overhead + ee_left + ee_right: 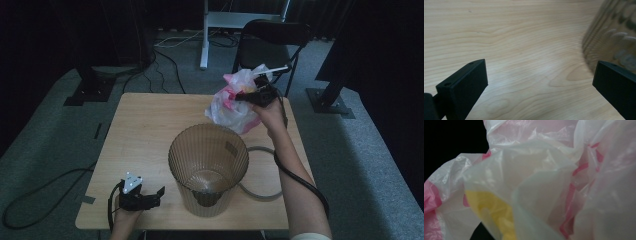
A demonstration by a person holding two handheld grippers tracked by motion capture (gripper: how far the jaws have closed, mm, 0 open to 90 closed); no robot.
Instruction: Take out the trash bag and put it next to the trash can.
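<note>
Hidden: in the right gripper view the jaws are covered by the crumpled white, pink and yellow thin plastic bag [544, 182]; what the bag holds cannot be made out.
Right gripper [257, 95]: clamped tight on the bag's gathered top, over the far right part of the light wooden table [145, 130].
Bag position: it hangs from the jaws toward the table, beyond the rim of the translucent brown ribbed plastic bin [208, 167]; whether its bottom touches the wood is unclear.
Bag axis: roughly upright, gathered end uppermost, bulk sagging left.
Left gripper [147, 196]: jaws spread wide with nothing between them, low at the near left corner, the bin just beside its right jaw.
Bin: upright, mouth open upward.
</note>
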